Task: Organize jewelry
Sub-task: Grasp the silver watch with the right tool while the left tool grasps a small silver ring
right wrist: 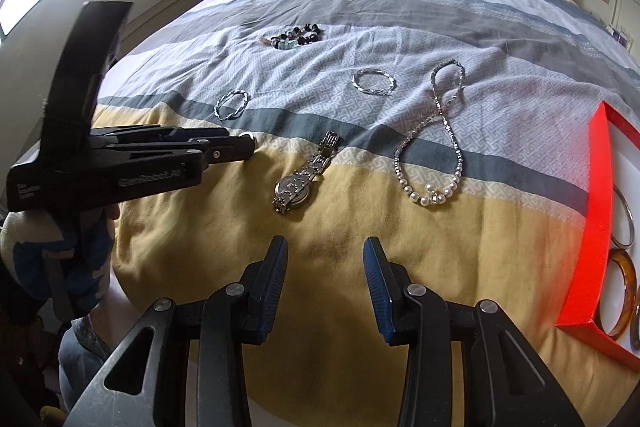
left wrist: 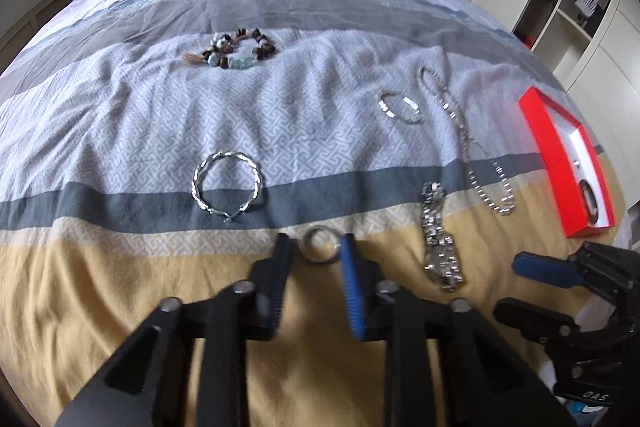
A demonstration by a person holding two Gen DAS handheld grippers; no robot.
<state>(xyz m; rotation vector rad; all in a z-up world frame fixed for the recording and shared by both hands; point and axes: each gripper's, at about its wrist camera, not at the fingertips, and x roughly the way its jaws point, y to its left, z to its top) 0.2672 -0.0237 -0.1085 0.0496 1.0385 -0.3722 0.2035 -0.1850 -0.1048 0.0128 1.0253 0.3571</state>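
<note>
As jewelry lay spread on bed point(left wrist: 120, 299), left gripper point(left wrist: 315, 247) straddled ring point(left wrist: 318, 245), pads apparently touching; right gripper point(right wrist: 325, 253) half-open, empty, waiting near box point(right wrist: 596, 227).

A bed point(left wrist: 120, 307) with a wooden headboard carries everything; its cover is striped in yellow, grey, blue-grey and white. In the left wrist view a beaded bracelet point(left wrist: 234, 51) lies upper centre, a twisted silver bangle point(left wrist: 229, 187) lies centre left, and a small silver ring point(left wrist: 319, 243) sits low in the middle on the yellow band. A second silver bangle point(left wrist: 401, 107) lies right of centre, just beside a long pearl necklace point(left wrist: 466, 143). A metal watch point(left wrist: 439, 241) lies lower right. A red box point(left wrist: 560, 167) rests at the right edge.
</note>
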